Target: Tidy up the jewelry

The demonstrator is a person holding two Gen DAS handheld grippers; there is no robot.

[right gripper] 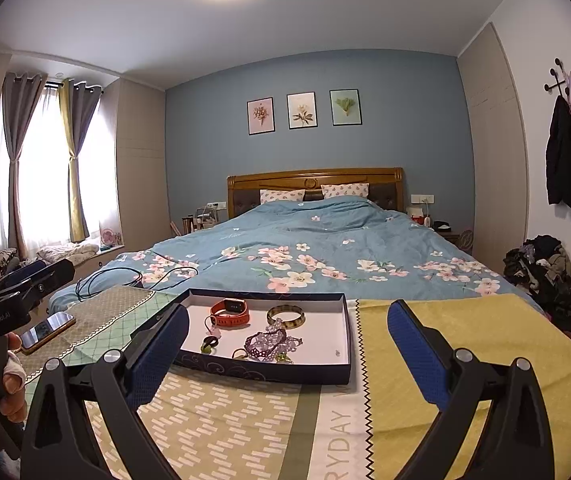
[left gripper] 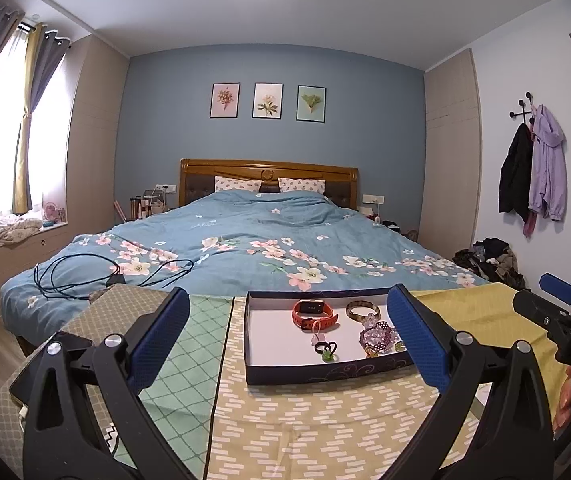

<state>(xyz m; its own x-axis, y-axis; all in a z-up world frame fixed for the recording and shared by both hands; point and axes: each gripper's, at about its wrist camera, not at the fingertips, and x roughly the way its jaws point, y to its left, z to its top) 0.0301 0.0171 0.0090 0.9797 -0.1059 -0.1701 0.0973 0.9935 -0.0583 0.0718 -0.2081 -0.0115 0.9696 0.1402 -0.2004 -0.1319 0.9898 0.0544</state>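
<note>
- The left gripper (left gripper: 289, 336) was held above the near part of the table, with its jaws spread wide and nothing between the blue pads (left gripper: 157, 340).
- The right gripper (right gripper: 287, 344) was likewise held over the table with its jaws wide apart and nothing between them.
- In the left wrist view, the right gripper showed at the right edge of the frame, well apart from the left one.
- The jewelry tray (left gripper: 325, 372), a shallow dark-blue box with a white floor, stood on the patterned tablecloth (left gripper: 285, 432) ahead of both grippers.
- An orange smartwatch (left gripper: 312, 312) lay in the far part of the tray, left of centre.
- A gold-toned bangle (left gripper: 361, 309) lay just beside the watch, to its right.
- A purple beaded piece (left gripper: 377, 334) lay nearer than the bangle, toward the right side of the tray.
- A small black ring with a green ornament (left gripper: 326, 350) lay near the front wall of the tray, nearer than the watch.
- A pale pink charm (left gripper: 317, 334) lay between the watch and the black ring.
- Other small pieces by the purple beads were too small to identify.
- A phone (right gripper: 47, 330) lay on the left part of the table, well apart from the tray.
- A bed with a blue floral duvet (left gripper: 245, 240) stood beyond the table, and a black cable (left gripper: 85, 276) lay on its near left corner.
</note>
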